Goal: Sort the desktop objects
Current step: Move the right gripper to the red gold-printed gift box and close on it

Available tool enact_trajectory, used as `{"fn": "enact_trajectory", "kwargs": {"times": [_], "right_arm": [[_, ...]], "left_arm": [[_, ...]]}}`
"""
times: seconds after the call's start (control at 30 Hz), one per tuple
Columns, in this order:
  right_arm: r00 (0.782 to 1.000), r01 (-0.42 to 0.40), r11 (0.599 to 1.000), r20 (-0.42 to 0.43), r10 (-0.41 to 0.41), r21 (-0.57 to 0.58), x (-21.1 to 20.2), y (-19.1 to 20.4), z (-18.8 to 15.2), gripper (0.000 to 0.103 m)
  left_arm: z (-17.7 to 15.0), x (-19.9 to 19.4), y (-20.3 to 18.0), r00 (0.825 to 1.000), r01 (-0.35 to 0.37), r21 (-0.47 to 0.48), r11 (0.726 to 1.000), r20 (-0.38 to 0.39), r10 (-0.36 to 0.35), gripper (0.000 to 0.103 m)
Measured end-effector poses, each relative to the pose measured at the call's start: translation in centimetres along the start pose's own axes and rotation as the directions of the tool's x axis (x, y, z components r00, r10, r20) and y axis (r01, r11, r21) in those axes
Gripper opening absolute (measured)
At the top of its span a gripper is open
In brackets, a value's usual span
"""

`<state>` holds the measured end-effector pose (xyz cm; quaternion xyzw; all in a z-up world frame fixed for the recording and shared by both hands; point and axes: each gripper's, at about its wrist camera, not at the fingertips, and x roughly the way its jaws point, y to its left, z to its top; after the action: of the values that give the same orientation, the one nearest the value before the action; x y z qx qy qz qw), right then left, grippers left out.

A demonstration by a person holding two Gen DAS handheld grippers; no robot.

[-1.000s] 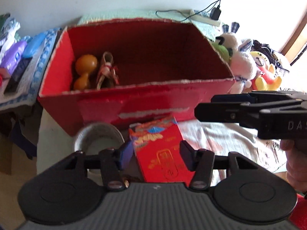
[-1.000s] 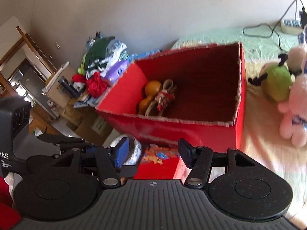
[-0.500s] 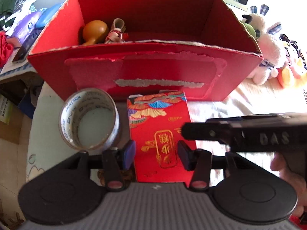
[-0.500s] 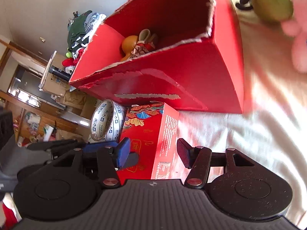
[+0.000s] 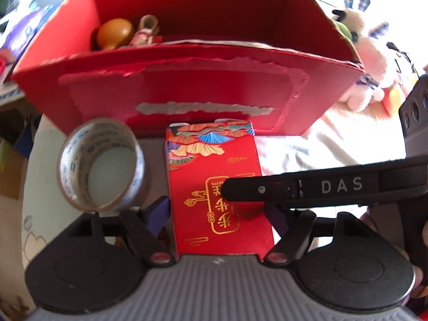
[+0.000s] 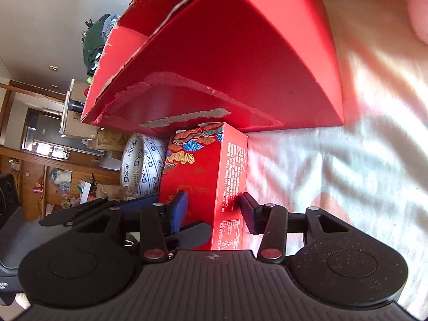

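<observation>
A pale cloth covers the surface, with plush toys heaped at its far right edge. In the left wrist view, an open red bin stands across the back; a gourd and a small tied bundle already lie in its left corner. Just in front of the bin lies a red carton with gold print, and a tape roll stands close beside it on the left. The left tool straddles the near end of the carton, jaws apart, its blue pads level with the long sides; whether they touch is unclear. The right tool's finger crosses over the carton from the right.

In the right wrist view the room tilts: clutter and wooden furniture show at left, the bin looms above. The right tool also stands spread about the carton, one pad over the printed face, the other just beside the text-covered side, not yet clamped. The tape roll sits just behind the carton's left edge.

The step in hand looks like the grasp of the carton. Next, one tool must close firmly across its width, then lift it over the bin's torn front rim and set it inside; two tools on one carton may crowd each other.
</observation>
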<state>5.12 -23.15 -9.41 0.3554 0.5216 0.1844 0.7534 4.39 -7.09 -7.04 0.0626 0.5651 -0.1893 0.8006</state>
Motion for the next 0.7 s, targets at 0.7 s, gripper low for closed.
{"fn": "enact_trajectory", "kwargs": {"times": [0.7], "right_arm": [[0.953, 0.178, 0.970, 0.215, -0.212, 0.166, -13.8, -6.3, -5.1, 0.047]], "left_arm": [[1.4, -0.4, -13.0, 0.975, 0.206, 0.431, 0.878, -0.011, -0.223, 0.072]]}}
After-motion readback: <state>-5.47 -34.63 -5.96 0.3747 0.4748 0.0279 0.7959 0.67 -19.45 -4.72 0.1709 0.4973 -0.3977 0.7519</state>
